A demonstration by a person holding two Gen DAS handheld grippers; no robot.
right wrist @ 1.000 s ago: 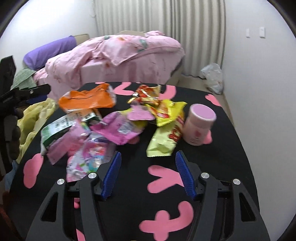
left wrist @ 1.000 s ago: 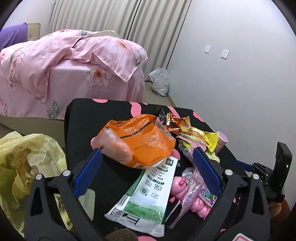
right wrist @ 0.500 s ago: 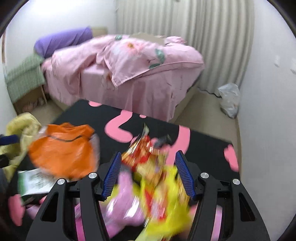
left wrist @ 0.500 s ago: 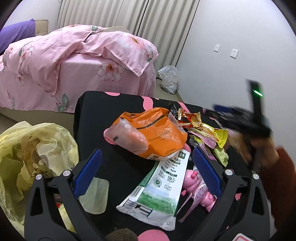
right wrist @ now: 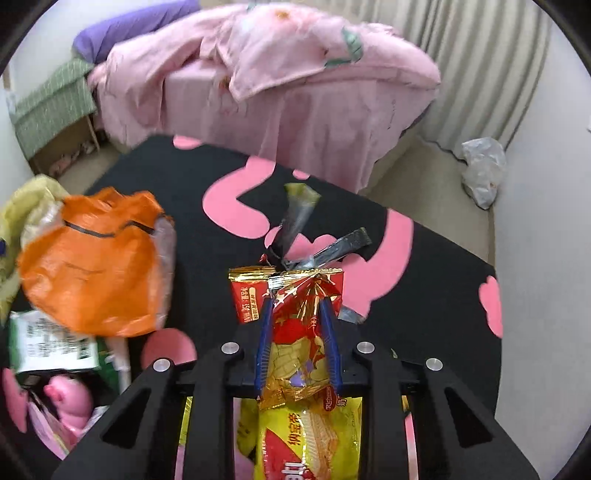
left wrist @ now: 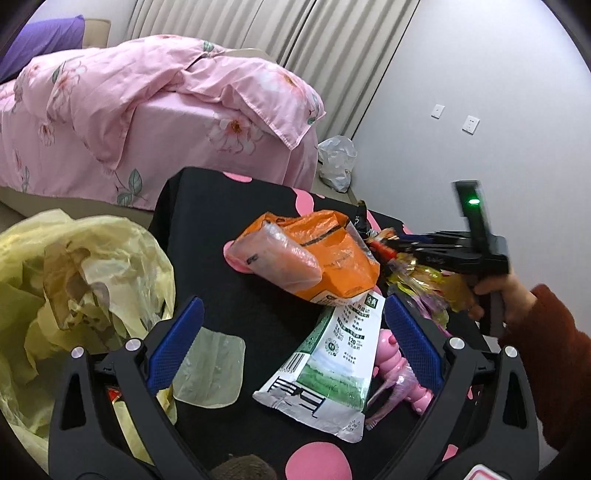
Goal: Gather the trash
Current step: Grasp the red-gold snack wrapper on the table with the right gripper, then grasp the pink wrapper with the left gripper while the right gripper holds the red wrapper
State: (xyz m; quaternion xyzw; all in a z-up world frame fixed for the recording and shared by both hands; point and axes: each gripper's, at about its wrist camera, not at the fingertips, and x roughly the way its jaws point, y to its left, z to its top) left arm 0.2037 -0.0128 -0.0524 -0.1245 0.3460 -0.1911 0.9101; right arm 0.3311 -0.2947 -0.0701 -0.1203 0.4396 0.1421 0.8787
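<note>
A black surface (right wrist: 424, 280) with pink shapes holds a heap of wrappers, where the right claw (right wrist: 296, 306), jaws just closing, pinches a red and gold wrapper (right wrist: 299, 332) between its blue pads, while the left claw (left wrist: 291, 332) hovers wide open over a white and green pouch (left wrist: 328, 369).

Ahead of my grippers, past the black tablecloth with pink shapes (right wrist: 236, 206), stands a bed under a pink floral duvet (left wrist: 155, 96). A purple pillow (right wrist: 129, 29) lies at its far left. Pleated curtains (left wrist: 295, 40) hang behind; two wall sockets (left wrist: 471, 123) sit to my right.
</note>
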